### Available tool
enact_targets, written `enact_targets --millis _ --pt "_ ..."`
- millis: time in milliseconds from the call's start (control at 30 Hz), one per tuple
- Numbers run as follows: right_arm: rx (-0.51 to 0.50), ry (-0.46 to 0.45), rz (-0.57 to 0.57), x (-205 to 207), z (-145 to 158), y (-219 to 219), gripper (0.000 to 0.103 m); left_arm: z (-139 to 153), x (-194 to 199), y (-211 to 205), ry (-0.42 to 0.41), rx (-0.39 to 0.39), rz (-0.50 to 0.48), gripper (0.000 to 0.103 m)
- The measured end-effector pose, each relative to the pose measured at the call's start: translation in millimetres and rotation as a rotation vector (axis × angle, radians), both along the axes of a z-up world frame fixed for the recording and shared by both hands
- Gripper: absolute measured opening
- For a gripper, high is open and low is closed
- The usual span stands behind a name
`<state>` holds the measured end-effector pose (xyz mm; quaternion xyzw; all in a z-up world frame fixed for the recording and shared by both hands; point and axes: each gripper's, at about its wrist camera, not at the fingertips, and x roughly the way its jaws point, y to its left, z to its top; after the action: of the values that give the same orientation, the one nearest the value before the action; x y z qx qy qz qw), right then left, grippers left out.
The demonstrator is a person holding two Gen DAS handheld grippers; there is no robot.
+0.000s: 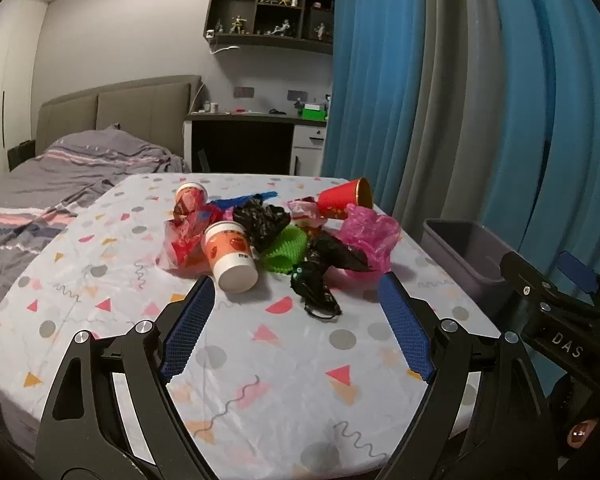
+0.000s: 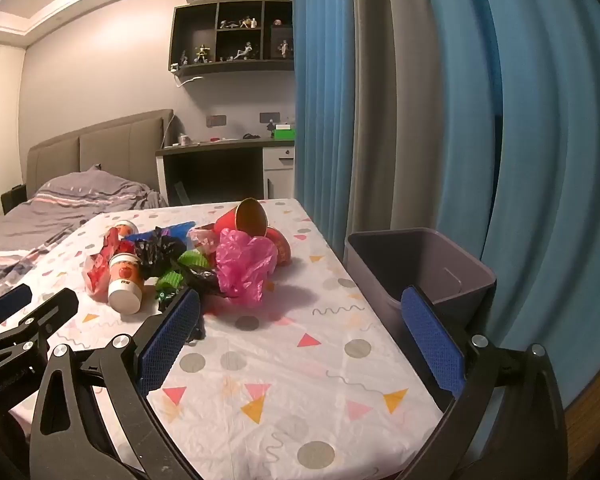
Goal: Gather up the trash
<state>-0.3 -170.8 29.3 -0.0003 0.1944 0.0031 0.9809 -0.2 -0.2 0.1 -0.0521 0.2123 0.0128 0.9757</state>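
Note:
A heap of trash lies mid-table: a tipped white-and-orange paper cup (image 1: 231,255) (image 2: 125,282), a second such cup (image 1: 191,196) behind it, crumpled black bags (image 1: 318,276) (image 2: 156,254), a green mesh piece (image 1: 286,250), a pink plastic bag (image 1: 370,234) (image 2: 246,264) and a red cup (image 1: 346,199) (image 2: 246,218) on its side. My left gripper (image 1: 296,286) stands open just short of the heap, nothing between its blue pads. My right gripper (image 2: 300,298) is open too, nearer the grey bin (image 2: 420,264) (image 1: 466,250) beside the table's right edge.
The table wears a patterned cloth (image 1: 260,360) (image 2: 292,360). Blue and grey curtains (image 2: 480,120) hang close behind the bin. A bed (image 1: 60,176) stands left of the table, a desk (image 1: 256,136) and wall shelf behind it.

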Motion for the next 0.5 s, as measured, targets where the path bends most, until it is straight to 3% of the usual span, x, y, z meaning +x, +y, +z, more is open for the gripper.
enact_targets --millis 500 --pt "0.005 -0.007 0.002 -1.9 1.2 -1.3 0.098 0.0 0.0 0.1 0.000 0.000 0.001 0.083"
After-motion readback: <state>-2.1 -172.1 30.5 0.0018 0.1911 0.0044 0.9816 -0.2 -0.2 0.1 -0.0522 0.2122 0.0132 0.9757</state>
